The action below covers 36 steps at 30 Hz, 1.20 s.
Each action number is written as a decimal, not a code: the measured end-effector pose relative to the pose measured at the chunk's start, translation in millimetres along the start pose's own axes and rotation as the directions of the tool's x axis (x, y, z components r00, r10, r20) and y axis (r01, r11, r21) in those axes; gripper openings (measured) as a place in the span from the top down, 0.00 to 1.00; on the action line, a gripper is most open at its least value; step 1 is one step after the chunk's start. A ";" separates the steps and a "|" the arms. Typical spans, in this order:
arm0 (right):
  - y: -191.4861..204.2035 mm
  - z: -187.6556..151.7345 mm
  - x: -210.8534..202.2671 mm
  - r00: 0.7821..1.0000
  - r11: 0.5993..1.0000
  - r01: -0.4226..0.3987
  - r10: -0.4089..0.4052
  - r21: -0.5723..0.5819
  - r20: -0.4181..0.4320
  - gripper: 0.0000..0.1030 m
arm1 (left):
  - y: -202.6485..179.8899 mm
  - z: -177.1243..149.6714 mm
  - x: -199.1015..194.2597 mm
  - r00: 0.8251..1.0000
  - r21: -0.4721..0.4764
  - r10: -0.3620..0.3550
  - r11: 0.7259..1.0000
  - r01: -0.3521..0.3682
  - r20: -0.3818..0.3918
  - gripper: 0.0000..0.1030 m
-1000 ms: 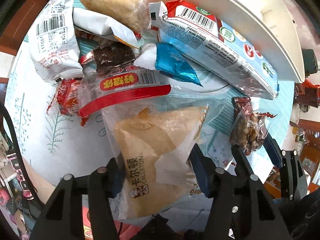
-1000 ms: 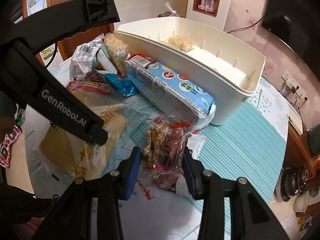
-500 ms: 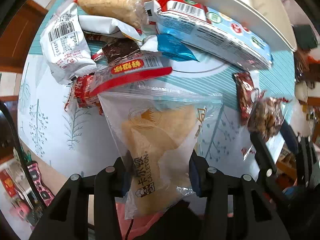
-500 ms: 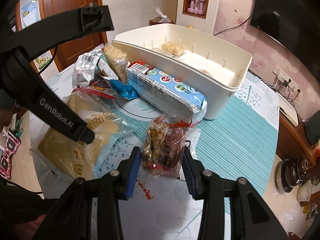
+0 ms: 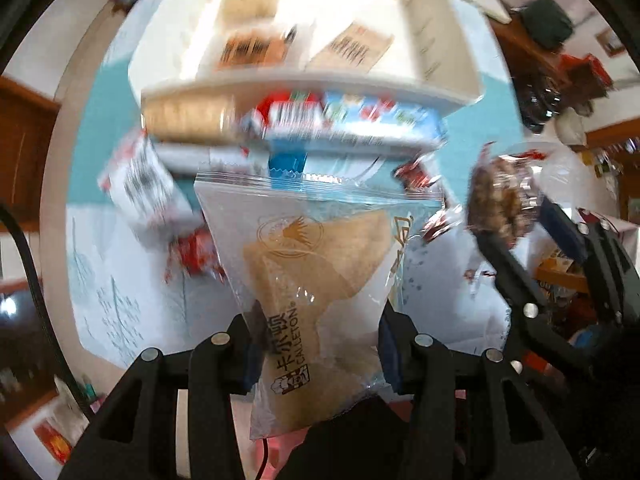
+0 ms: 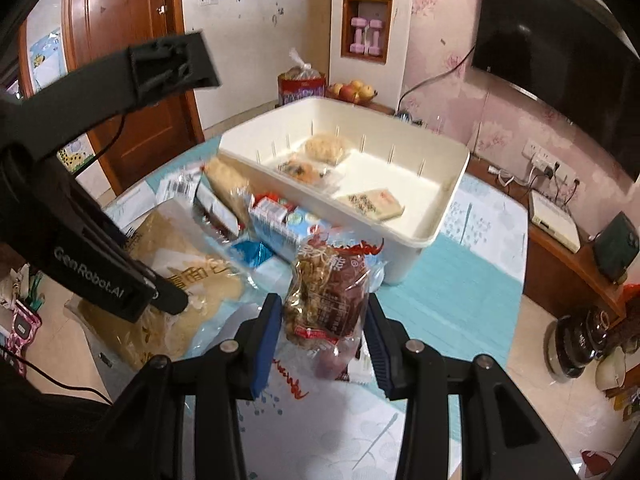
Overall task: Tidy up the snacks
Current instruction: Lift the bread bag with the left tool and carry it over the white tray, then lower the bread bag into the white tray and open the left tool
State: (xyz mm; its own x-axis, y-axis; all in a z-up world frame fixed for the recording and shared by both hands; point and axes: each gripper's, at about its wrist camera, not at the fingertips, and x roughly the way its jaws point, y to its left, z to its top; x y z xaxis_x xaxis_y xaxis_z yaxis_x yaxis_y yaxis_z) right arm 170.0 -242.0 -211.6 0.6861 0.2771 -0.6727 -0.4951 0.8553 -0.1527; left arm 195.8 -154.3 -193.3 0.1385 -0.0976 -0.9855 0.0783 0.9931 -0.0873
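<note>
My left gripper (image 5: pixel 316 344) points down and is shut on a clear bag of tan bread (image 5: pixel 316 264), which hangs above the table. My right gripper (image 6: pixel 322 336) is shut on a clear and red bag of nut snack (image 6: pixel 326 300), also lifted. The white bin (image 6: pixel 440 216) stands behind them with several packets on its floor. The left wrist view shows the bin (image 5: pixel 320 84) blurred from above. In front of the bin lies a pile of snacks, among them a blue cracker pack (image 6: pixel 280 220). In the right wrist view, the bread bag (image 6: pixel 192 280) hangs at the left.
A teal patterned cloth (image 6: pixel 460 312) covers the table. The snack pile (image 5: pixel 160 184) lies between the bin and the table's near edge. A wooden door (image 6: pixel 128 60), a wall TV (image 6: pixel 560 80), a low cabinet (image 6: pixel 568 264) and a fruit bowl (image 6: pixel 354 90) surround the table.
Both grippers have risen, each carrying its bag up off the table. The left jaws closed tighter on the bread bag. The left wrist view now looks down into the bin.
</note>
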 end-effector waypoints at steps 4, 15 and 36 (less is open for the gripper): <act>-5.5 12.4 -5.0 0.999 0.999 0.029 -0.029 0.021 0.027 0.60 | -3.7 17.2 -31.9 0.997 0.047 -0.004 0.999 0.000 0.078 0.56; -17.0 47.9 -5.3 0.989 0.991 0.109 -0.116 0.079 0.094 0.60 | 17.8 70.3 -93.6 0.961 0.070 -0.004 0.997 -0.016 0.276 0.56; -36.9 92.2 56.4 0.952 0.930 0.273 -0.297 0.247 0.065 0.60 | 54.6 153.5 -77.5 0.856 0.231 -0.237 0.962 0.143 0.459 0.55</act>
State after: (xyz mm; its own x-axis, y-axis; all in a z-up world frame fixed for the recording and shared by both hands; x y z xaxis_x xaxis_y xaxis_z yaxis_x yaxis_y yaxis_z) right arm 276.1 -217.6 -177.1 0.8356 0.0380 -0.5481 -0.1413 0.9789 -0.1474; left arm 340.8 -102.5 -99.4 0.5534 -0.3492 -0.7562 0.3230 0.9268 -0.1915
